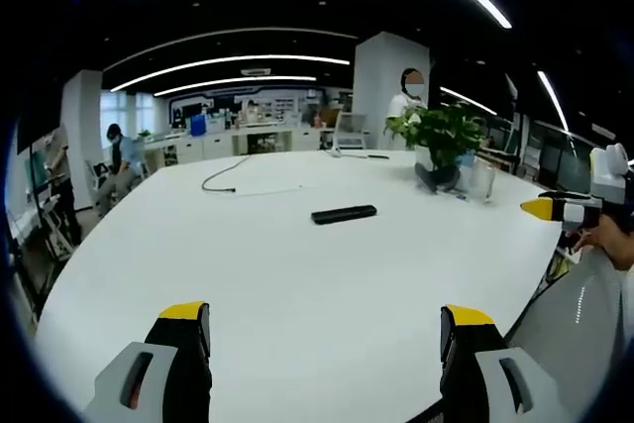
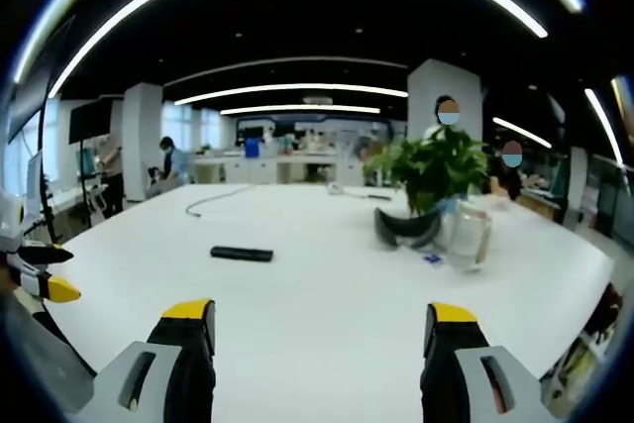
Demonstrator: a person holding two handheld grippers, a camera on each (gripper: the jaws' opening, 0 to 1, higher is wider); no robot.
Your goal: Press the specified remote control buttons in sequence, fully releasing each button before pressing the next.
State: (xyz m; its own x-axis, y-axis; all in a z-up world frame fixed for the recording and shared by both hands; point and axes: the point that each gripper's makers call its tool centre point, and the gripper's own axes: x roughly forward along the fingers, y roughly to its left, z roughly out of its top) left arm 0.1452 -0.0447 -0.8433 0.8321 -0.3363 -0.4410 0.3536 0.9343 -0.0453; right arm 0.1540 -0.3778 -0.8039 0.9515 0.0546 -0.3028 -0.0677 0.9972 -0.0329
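Both grippers spread wide, holding nothing, above white table.
Left gripper view: left gripper (image 1: 324, 329) released over table (image 1: 297, 284); remote (image 1: 344, 214) flat mid-table, well ahead; plant (image 1: 443, 138) beyond.
Right gripper view: right gripper (image 2: 322, 329) released; remote (image 2: 241, 254) ahead, left of plant (image 2: 436, 170).

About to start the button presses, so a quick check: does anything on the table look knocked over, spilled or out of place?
Nothing stands out. The remote control lies flat on the white table, the potted plant stands upright beside a clear jar, and a loose cable trails near the far edge.
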